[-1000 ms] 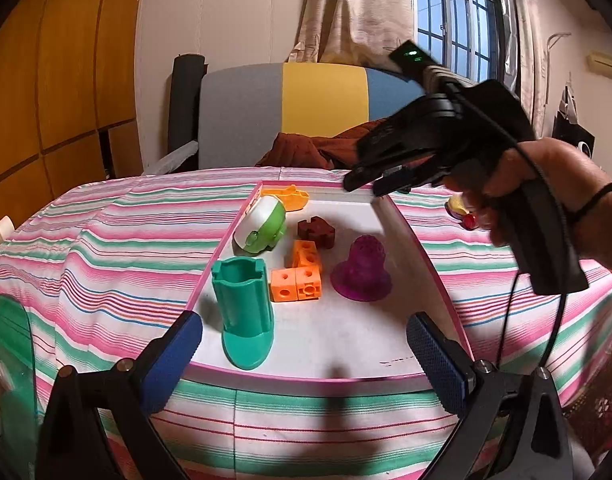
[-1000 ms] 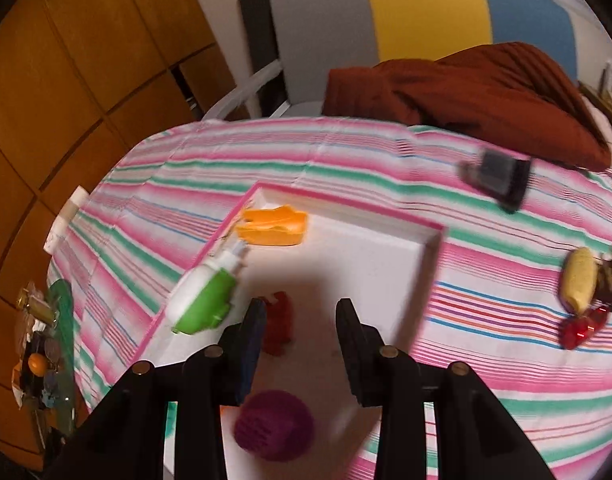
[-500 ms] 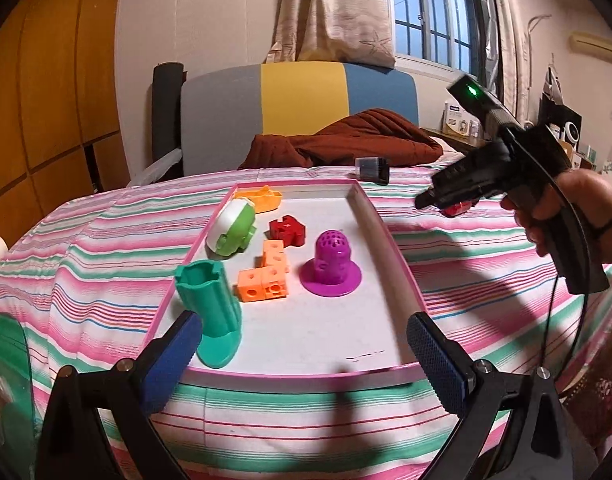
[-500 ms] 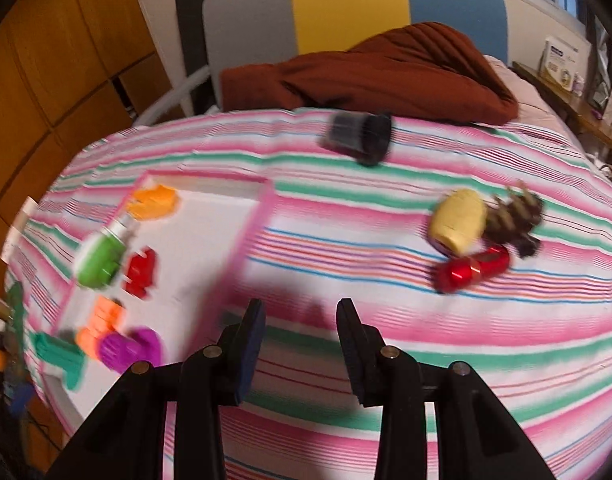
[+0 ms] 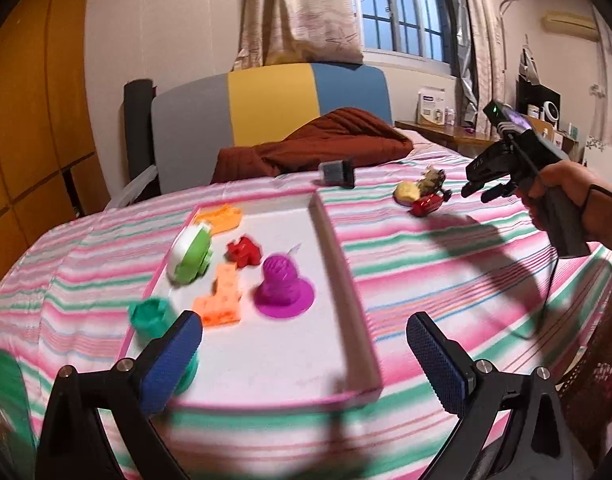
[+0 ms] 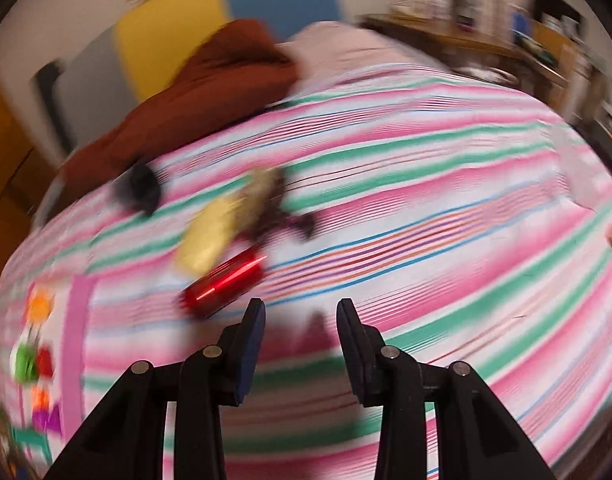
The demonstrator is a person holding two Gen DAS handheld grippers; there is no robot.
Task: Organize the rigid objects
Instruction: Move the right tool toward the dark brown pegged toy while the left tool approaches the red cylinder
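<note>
A pink-rimmed white tray (image 5: 338, 264) on the striped tablecloth holds a purple piece (image 5: 283, 286), orange blocks (image 5: 221, 300), a red piece (image 5: 245, 250), a green-white toy (image 5: 189, 254), a teal piece (image 5: 151, 316) and an orange piece (image 5: 221, 216). Right of the tray lie a red cylinder (image 6: 225, 282), a yellow object (image 6: 215, 226), a dark spiky object (image 6: 281, 208) and a black object (image 6: 139, 188). My left gripper (image 5: 303, 344) is open and empty over the tray's near end. My right gripper (image 6: 299, 320) is open and empty, just right of the red cylinder, and it also shows in the left wrist view (image 5: 480, 192).
A brown blanket (image 5: 314, 148) lies at the table's far edge before a grey, yellow and blue chair back (image 5: 265, 108). A cluttered shelf (image 5: 458, 132) stands at the far right. Wooden panels (image 5: 33, 120) line the left wall.
My right gripper has swung from over the tray to the right, toward the red cylinder and yellow object. The left gripper view has turned to the right; its jaws stay open.
</note>
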